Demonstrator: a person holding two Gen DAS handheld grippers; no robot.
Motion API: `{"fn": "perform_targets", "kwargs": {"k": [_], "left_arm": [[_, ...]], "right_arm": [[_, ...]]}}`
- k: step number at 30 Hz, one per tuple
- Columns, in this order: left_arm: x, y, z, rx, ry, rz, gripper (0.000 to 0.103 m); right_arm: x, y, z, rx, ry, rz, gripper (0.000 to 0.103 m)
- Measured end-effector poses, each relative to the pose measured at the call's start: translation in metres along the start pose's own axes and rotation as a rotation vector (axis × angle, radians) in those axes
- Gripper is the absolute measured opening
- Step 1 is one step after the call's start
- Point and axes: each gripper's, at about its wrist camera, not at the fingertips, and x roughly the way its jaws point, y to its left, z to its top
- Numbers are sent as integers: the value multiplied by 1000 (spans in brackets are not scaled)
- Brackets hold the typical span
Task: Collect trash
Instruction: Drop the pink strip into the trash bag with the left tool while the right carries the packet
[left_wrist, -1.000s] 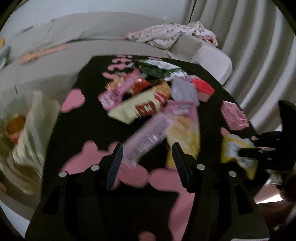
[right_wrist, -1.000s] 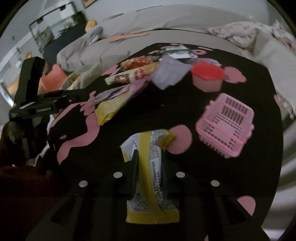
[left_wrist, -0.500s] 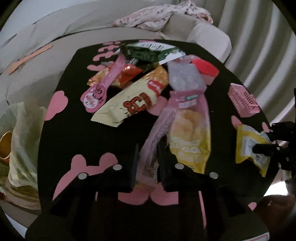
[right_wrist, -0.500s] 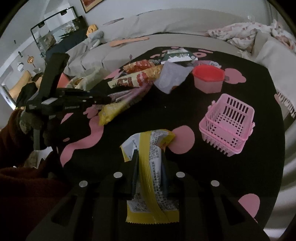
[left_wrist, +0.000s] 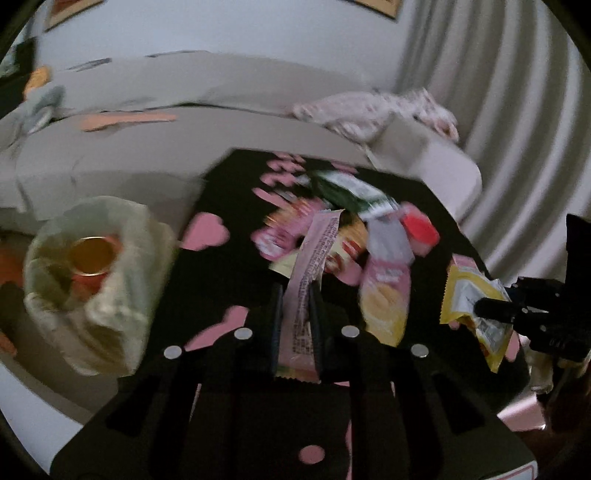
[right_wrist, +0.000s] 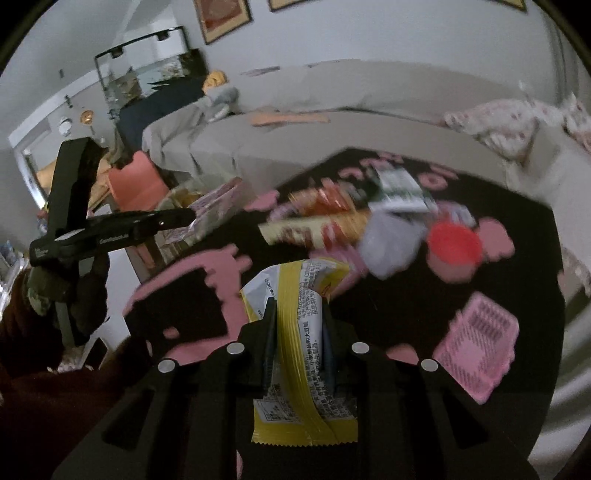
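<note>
Two wrappers ride clamped: left tongs (left_wrist: 295, 295) closing on a pink wrapper (left_wrist: 314, 258), right tongs (right_wrist: 297, 317) pinching a yellow wrapper (right_wrist: 295, 332), both clear of the counter (left_wrist: 221, 266), probably bound for the plastic bag (left_wrist: 99, 280) beyond

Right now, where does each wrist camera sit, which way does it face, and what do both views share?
Left wrist: on the left gripper, angled down over the black table and trash bag; jaws closing on a pink wrapper.
Right wrist: on the right gripper, same table, holding a yellow wrapper; a dark sleeve shows.
Shared: each shows the other gripper and the red-lidded cup.
</note>
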Motion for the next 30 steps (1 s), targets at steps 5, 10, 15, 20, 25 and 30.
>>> {"fn": "perform_targets", "kwargs": {"k": [5, 10, 15, 20, 25, 30], "left_arm": [[-32, 38, 5, -87, -87, 75, 13], [-69, 91, 11, -185, -180, 185, 13], [-89, 157, 14, -320, -223, 295, 13], [-59, 207, 16, -401, -161, 310, 13], [-7, 226, 22, -409, -76, 280, 13], [35, 238, 22, -386, 12, 302, 13]], "right_arm": [[7, 26, 40, -81, -49, 27, 21], [22, 52, 80, -137, -80, 72, 21], [49, 69, 109, -170, -73, 93, 21], [79, 73, 124, -184, -34, 88, 21], [99, 65, 134, -166, 4, 73, 21], [118, 57, 141, -157, 41, 65, 21]]}}
